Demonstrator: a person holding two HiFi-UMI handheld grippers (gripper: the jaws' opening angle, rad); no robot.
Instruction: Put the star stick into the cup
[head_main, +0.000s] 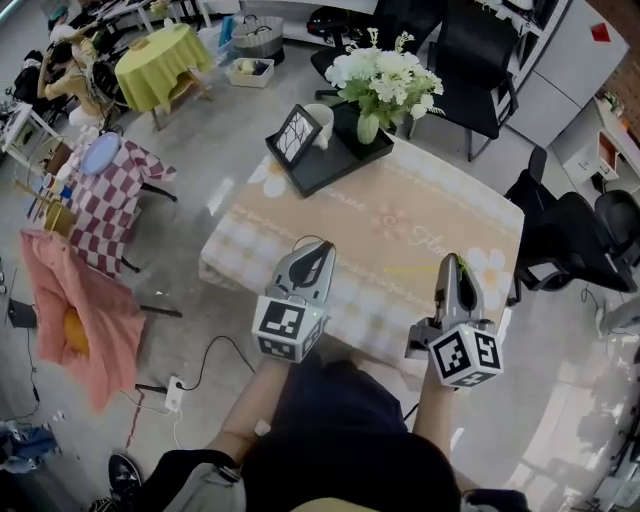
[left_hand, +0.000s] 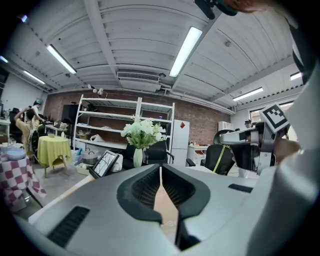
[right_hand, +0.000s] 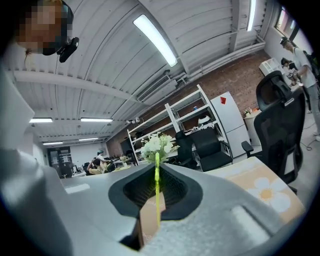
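Star stick (right_hand: 156, 190), seemingly, in clenched right gripper (right_hand: 157, 165) jaws, faint in head view; left gripper (left_hand: 161, 168) closed, empty.

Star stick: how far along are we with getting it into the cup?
Done: the stick is picked up, clamped in the shut right gripper. In hand: that gripper hangs over the near side of the table, well short of the cup on the black tray. Left: carry it across and drop it in. The left gripper is shut and empty.
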